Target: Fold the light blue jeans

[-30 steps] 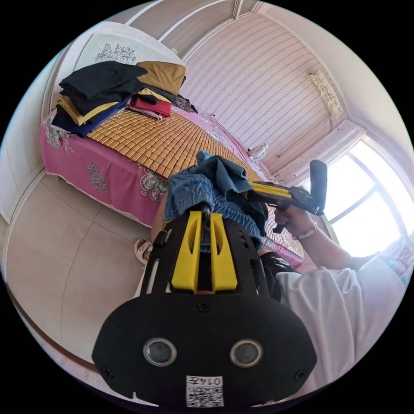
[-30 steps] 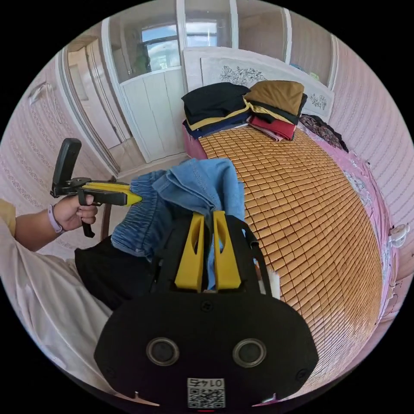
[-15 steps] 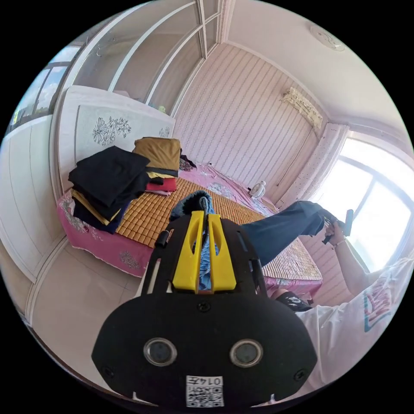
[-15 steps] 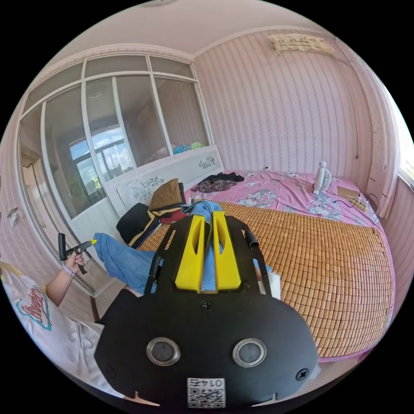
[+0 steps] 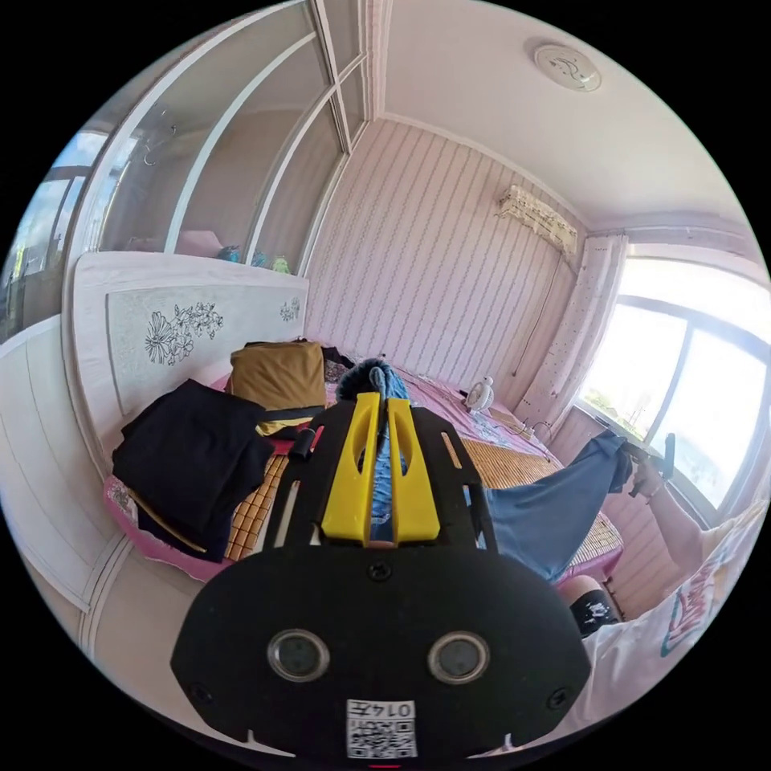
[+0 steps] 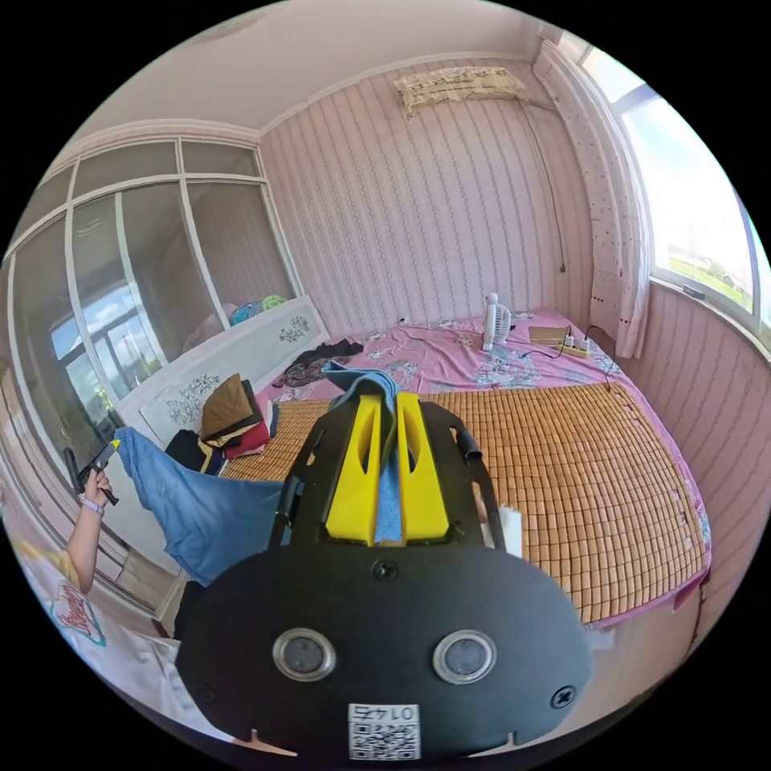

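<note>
A bed (image 6: 642, 482) covered by a woven bamboo mat (image 6: 562, 466) carries stacked folded clothes (image 5: 193, 458) near its headboard. Light blue jeans (image 6: 201, 514) hang stretched in the air beside it — left gripper (image 5: 379, 418) and right gripper (image 6: 384, 418) each have their fingers clamped on the denim.

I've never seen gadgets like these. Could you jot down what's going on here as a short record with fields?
Setting: bedroom, bed with a woven bamboo mat over a pink floral sheet
Garment: light blue denim jeans, held up in the air and stretched between the two claws
Left claw: shut on one end of the jeans
Right claw: shut on the other end
Also on bed: stack of folded dark and mustard clothes by the headboard; small white fan
Stage: jeans spread out, not yet folded
</note>
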The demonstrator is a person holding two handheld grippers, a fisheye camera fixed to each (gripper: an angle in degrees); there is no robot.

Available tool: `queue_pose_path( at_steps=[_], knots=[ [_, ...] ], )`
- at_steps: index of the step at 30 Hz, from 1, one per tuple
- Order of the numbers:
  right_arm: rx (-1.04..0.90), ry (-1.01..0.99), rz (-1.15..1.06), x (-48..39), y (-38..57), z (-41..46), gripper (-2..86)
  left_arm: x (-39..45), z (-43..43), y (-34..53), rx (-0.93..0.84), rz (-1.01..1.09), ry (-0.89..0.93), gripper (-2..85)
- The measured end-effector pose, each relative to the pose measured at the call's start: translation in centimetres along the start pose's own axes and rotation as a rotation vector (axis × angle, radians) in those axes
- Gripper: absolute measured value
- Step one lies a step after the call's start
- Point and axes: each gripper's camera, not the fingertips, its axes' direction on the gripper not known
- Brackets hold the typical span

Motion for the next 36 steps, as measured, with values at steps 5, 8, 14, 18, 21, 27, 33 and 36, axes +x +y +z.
queue_pose_path(
  at_steps=[5, 8, 14, 18, 21, 27, 33, 36],
  knots=[
    [-0.063, 0.082, 0.128, 6.4, 0.9, 4.5, 2.2, 0.2, 11.5, -3.0, -0.112, -0.096, 0.062, -0.8],
    [-0.098, 0.122, 0.22, 11.5, 0.6, 6.5, 2.0, 1.4, 17.7, -5.0, -0.16, -0.057, 0.066, -0.8],
    [-0.18, 0.247, 0.364, 20.6, 5.7, 11.4, 0.2, 0.4, 29.9, -2.9, -0.301, -0.092, 0.05, -0.8],
    [-0.238, 0.212, 0.378, 22.6, 10.6, 15.6, -0.1, -1.1, 38.3, -0.1, -0.422, -0.184, -0.016, -0.8],
    [-0.186, 0.194, 0.331, 22.2, 12.0, 16.3, -0.1, -1.6, 41.9, 0.3, -0.441, -0.207, -0.041, -0.9],
    [0.083, 0.183, 0.177, 18.5, 17.5, 9.8, -0.1, -3.3, 39.4, 0.1, -0.325, -0.121, 0.056, -0.8],
    [-0.155, 0.304, 0.292, 17.1, 30.1, 9.1, 0.7, -10.9, 32.2, 12.2, -0.412, -0.258, -0.061, -0.6],
    [-0.268, 0.33, 0.414, 16.8, 33.9, 10.0, 2.1, -15.5, 28.8, 18.9, -0.377, -0.481, -0.041, -0.9]
  ],
)
